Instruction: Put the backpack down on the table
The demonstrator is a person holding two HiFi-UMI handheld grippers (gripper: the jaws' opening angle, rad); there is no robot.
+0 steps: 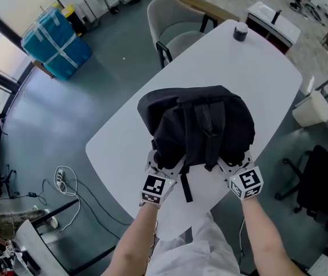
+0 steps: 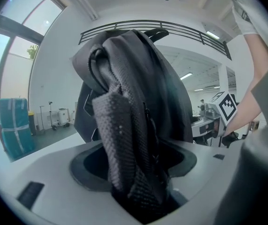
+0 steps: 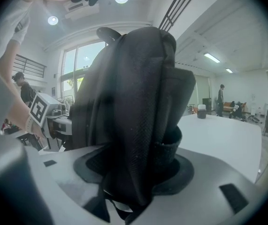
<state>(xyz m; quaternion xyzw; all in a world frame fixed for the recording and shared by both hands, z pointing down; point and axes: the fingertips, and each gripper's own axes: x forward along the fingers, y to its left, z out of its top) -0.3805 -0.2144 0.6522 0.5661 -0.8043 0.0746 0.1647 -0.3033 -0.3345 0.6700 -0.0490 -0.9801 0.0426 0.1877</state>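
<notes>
A black backpack (image 1: 198,125) rests on the white table (image 1: 255,68), its straps turned toward me. My left gripper (image 1: 165,167) is at its near left corner and my right gripper (image 1: 232,164) at its near right corner. In the left gripper view a mesh shoulder strap (image 2: 124,139) hangs slack in the gap of the left gripper (image 2: 134,172), whose jaws stand wide and open. In the right gripper view a strap and fabric fold (image 3: 138,139) lie between the wide, open jaws of the right gripper (image 3: 134,172). The fingertips are hidden by fabric in the head view.
A small dark jar (image 1: 240,32) stands near the table's far edge. A grey chair (image 1: 175,27) is tucked in at the far side. A blue wrapped bundle (image 1: 57,42), floor cables (image 1: 66,183), a white bin (image 1: 312,109) and a black office chair (image 1: 321,183) surround the table.
</notes>
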